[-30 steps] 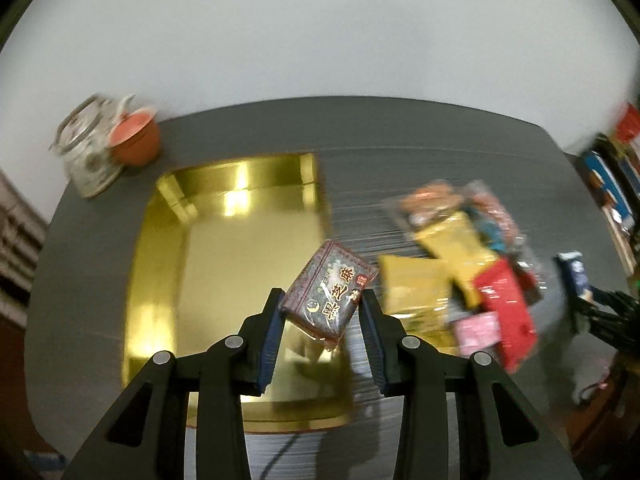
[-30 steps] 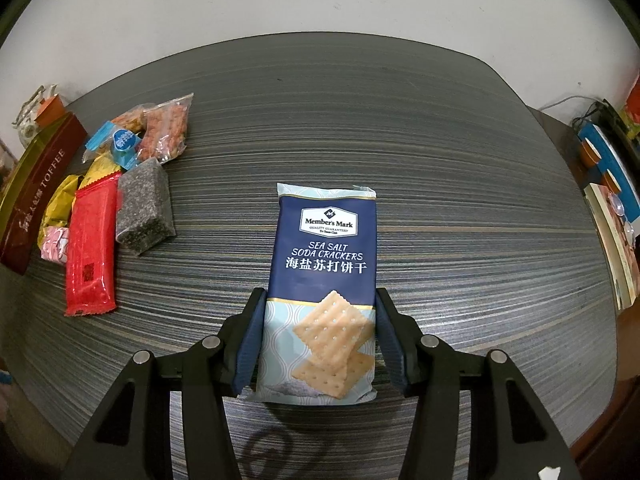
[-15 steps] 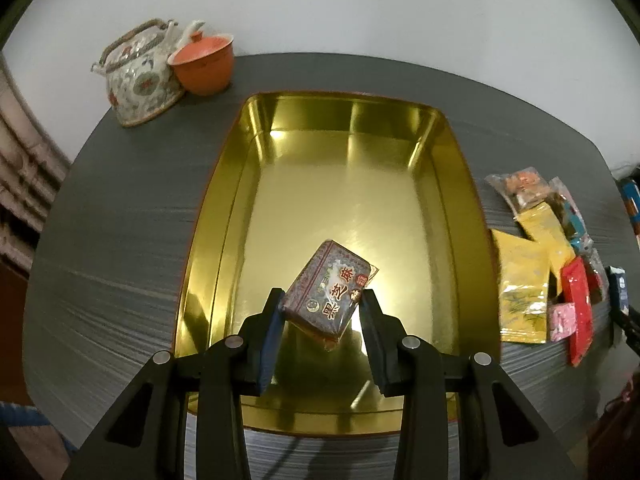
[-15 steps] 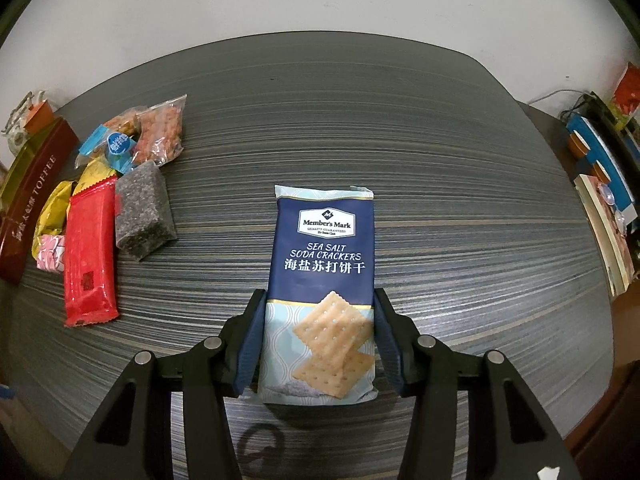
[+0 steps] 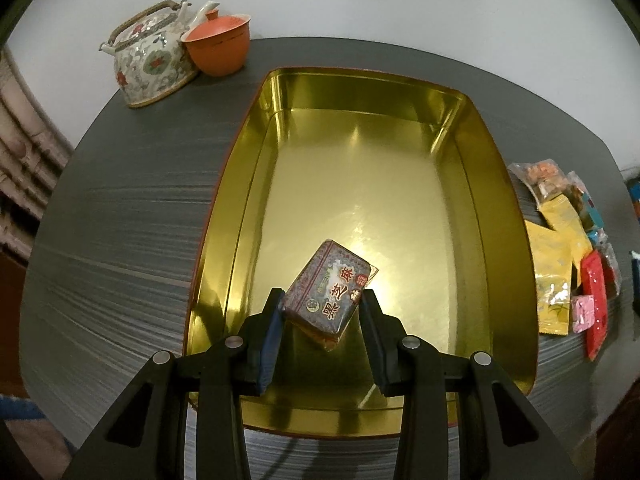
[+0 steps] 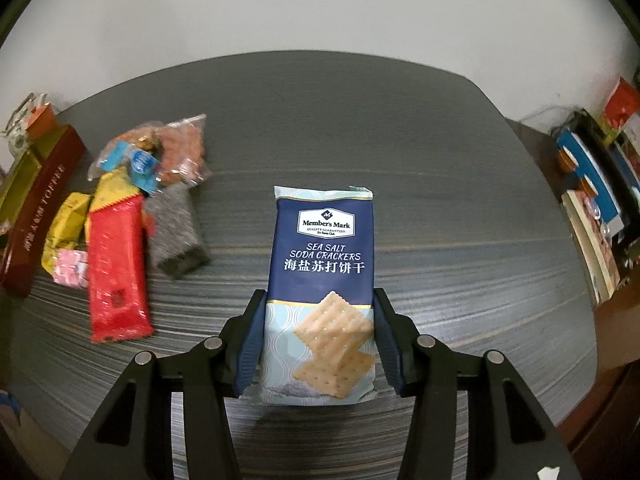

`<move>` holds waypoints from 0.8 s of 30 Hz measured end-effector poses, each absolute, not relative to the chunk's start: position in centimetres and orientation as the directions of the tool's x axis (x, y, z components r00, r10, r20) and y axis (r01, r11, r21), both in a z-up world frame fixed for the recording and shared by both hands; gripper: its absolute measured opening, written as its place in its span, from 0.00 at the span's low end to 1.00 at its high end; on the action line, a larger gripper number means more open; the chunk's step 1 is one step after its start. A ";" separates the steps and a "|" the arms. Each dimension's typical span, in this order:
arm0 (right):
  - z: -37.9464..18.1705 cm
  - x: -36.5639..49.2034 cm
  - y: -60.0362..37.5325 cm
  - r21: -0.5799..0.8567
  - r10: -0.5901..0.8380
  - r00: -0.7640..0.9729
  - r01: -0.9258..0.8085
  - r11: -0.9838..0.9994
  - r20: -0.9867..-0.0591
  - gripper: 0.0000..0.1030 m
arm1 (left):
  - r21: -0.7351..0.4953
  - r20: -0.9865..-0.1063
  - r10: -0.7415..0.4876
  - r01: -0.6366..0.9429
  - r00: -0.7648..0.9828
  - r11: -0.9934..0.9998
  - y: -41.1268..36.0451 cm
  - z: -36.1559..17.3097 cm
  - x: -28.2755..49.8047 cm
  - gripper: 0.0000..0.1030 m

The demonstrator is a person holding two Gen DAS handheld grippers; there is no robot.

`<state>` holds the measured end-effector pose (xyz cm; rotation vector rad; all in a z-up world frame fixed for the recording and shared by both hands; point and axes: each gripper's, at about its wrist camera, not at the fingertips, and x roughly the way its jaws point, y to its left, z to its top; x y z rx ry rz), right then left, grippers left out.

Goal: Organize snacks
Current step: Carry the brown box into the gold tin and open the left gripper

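My left gripper (image 5: 322, 314) is shut on a small dark blue snack packet with red Chinese characters (image 5: 330, 286) and holds it tilted above the near part of the gold tin (image 5: 504, 216). The tin's floor is bare. My right gripper (image 6: 320, 320) is shut on a blue pack of sea salt soda crackers (image 6: 324, 264), held just above the dark table (image 6: 440, 200). A pile of loose snacks lies left of it: a red packet (image 6: 116, 264), a dark grey block (image 6: 176, 236), yellow packets (image 6: 66, 228) and clear bags (image 6: 180, 152).
A floral teapot (image 5: 150, 58) and an orange cup (image 5: 218, 46) stand behind the tin at the far left. The snack pile (image 5: 560, 264) lies right of the tin. The tin's dark red side (image 6: 36, 216) shows at the right wrist view's left edge. Books (image 6: 596, 208) lie past the table's right edge.
My left gripper has carried the dark packet from beside the snack pile leftwards over the tin and lower into it. My right gripper has lifted slightly with the crackers; the view shifted right.
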<state>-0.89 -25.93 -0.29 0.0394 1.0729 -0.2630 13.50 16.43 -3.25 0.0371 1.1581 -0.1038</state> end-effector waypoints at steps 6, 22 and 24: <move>1.3 0.1 -23.2 -0.091 -0.176 0.484 0.194 0.977 -0.857 0.45 | -0.001 -0.911 -0.041 0.097 0.409 0.995 16.3 -2.9 13.2 0.39; 4.3 3.4 -13.8 -0.048 -0.050 0.564 0.017 0.999 -0.824 0.45 | 0.020 -0.867 -0.030 0.095 0.498 0.995 16.5 1.4 11.5 0.51; 4.7 3.9 -12.2 -0.046 -0.030 0.570 -0.013 0.999 -0.821 0.45 | 0.032 -0.857 -0.019 0.090 0.516 0.995 16.9 2.0 11.6 0.52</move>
